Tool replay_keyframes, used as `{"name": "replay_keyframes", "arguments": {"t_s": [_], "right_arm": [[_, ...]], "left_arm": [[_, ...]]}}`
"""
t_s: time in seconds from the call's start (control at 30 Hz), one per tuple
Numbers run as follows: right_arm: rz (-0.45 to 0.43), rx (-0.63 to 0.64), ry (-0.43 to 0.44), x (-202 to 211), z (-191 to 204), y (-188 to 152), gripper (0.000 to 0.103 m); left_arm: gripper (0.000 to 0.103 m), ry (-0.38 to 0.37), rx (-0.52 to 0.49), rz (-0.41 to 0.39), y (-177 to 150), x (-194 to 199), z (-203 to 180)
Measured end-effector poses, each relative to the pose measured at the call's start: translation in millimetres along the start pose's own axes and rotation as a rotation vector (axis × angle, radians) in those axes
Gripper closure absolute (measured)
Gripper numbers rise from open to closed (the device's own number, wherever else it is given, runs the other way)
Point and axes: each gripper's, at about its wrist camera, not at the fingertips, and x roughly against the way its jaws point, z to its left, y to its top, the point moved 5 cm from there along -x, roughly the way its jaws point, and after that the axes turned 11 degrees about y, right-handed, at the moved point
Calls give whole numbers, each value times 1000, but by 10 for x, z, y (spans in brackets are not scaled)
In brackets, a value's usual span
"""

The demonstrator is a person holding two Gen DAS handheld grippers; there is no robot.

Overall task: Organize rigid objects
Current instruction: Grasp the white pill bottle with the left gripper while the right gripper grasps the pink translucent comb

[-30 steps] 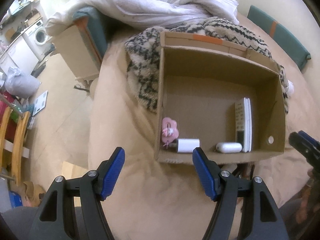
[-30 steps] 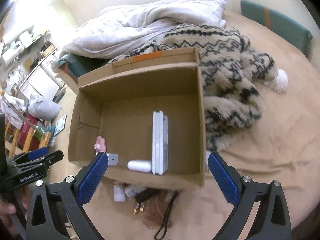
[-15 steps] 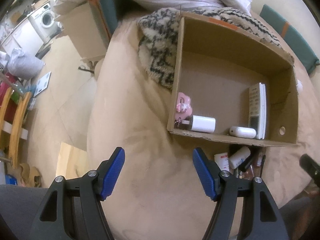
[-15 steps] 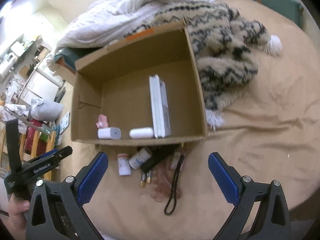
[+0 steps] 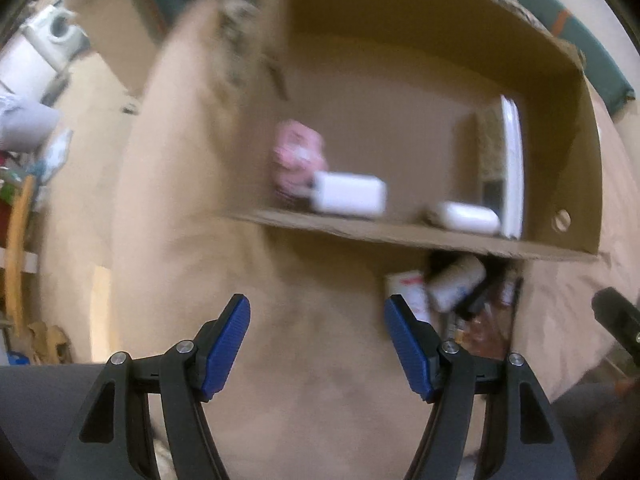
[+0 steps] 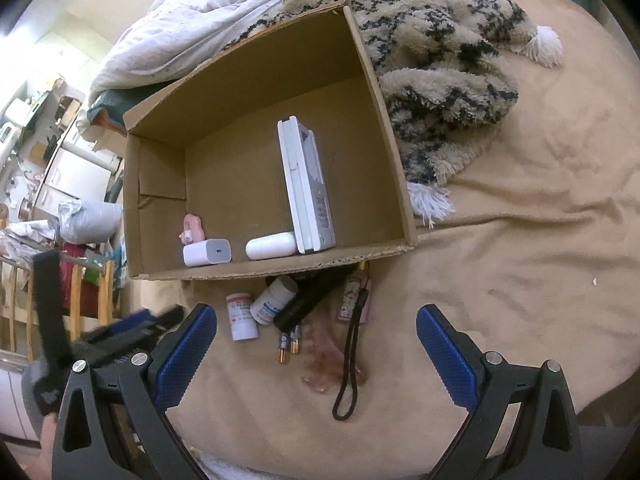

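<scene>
A cardboard box (image 6: pixel 392 120) lies on the tan bedspread. It holds a white remote (image 6: pixel 306 192), a white oval case (image 6: pixel 271 245), a white charger block (image 6: pixel 207 252) and a small pink item (image 6: pixel 193 229). In front of the box lie two white pill bottles (image 6: pixel 241 316), (image 6: pixel 274 299), a black flashlight (image 6: pixel 310 298) with a cord, batteries (image 6: pixel 288 344) and a pink card (image 6: pixel 353 298). My right gripper (image 6: pixel 316 344) is open above this pile. My left gripper (image 5: pixel 318 340) is open and empty, left of the pile; its view is blurred. The box (image 5: pixel 440 236) shows there too.
A patterned fluffy blanket (image 6: pixel 440 72) lies right of and behind the box, with a white duvet (image 6: pixel 192 20) at the back. The bed's left edge drops to the floor with wooden furniture (image 6: pixel 92 292). A pinkish stain (image 6: pixel 324 360) marks the bedspread.
Both grippers have drawn back toward the near side, bringing the pile in front of the box into view. The left gripper is moving, so its view is blurred. Both stay open.
</scene>
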Motion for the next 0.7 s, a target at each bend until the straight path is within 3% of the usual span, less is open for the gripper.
{"name": "replay_keyframes", "arguments": {"t_s": [0.07, 0.23, 0.33, 0.57, 0.63, 0.67, 0.7], "right_arm": [[-9, -12, 6, 31, -24, 14, 0], [-18, -42, 18, 85, -105, 34, 0], [-22, -66, 28, 103, -158, 41, 0], [-12, -96, 54, 60, -187, 53, 0], [22, -98, 96, 0, -165, 33, 0], [46, -100, 127, -45, -151, 17, 1], [75, -105, 161, -102, -134, -4, 17]], "left_arm": [[45, -26, -2, 42, -6, -112, -164], [54, -56, 20, 87, 28, -312, -376], [55, -49, 8, 86, 54, -351, -454], [77, 15, -38, 119, 102, -495, -539], [79, 31, -56, 121, 108, -510, -521], [79, 52, -68, 115, 108, -491, -481], [79, 73, -83, 109, 108, -471, -447]]}}
